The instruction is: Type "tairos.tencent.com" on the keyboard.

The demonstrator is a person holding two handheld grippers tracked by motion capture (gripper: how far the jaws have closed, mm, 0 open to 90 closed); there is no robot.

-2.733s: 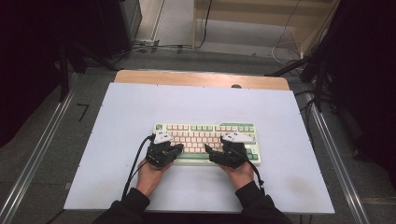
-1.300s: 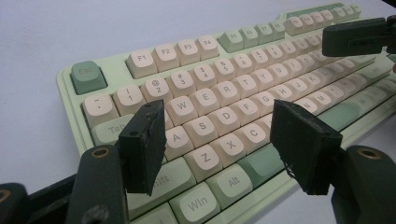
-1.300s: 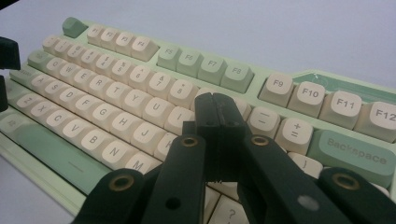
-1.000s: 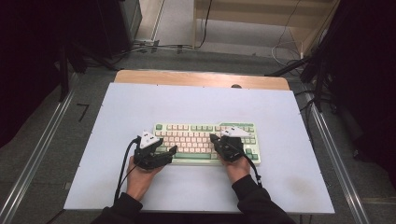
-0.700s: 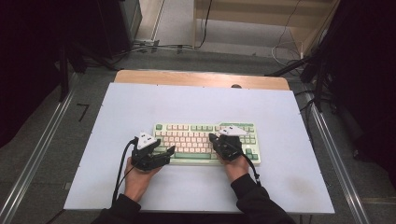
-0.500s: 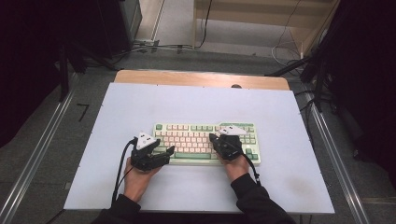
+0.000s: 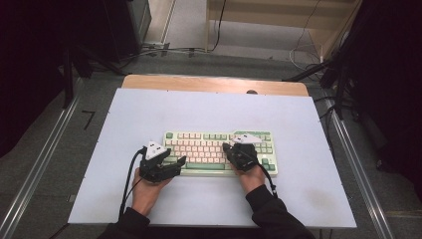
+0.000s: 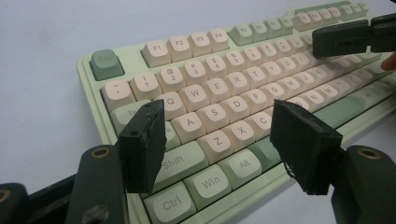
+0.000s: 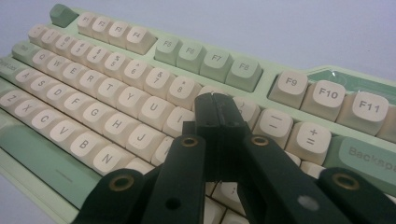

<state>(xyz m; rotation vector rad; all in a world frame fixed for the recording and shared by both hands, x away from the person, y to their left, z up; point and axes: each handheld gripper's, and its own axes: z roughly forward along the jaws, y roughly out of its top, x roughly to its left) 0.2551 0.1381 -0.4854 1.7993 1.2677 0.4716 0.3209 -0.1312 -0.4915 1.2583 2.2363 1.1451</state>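
A pale green keyboard (image 7: 209, 148) with cream and green keys lies on the white table (image 7: 199, 109), near its front middle. My left gripper (image 7: 180, 162) sits at the keyboard's front left corner. Its jaws are open and nothing is between them. In the left gripper view, the left gripper (image 8: 219, 135) hovers over the Shift, Z and X keys of the keyboard (image 8: 233, 79). My right gripper (image 7: 227, 148) rests over the right half of the keys. Its jaws are shut together, with the right gripper (image 9: 215, 105) just above the number and letter rows of the keyboard (image 9: 116, 84).
A wooden strip (image 7: 214, 83) runs along the table's far edge, with a small dark round spot (image 7: 251, 91) on it. Metal rails (image 7: 45, 159) flank the table on both sides. Cables (image 7: 169, 49) lie on the floor beyond. Bare table surrounds the keyboard.
The left gripper has slid left and toward the front, from over the keys to the keyboard's front left corner. The right gripper shifted slightly left. Little has moved in the last half second.
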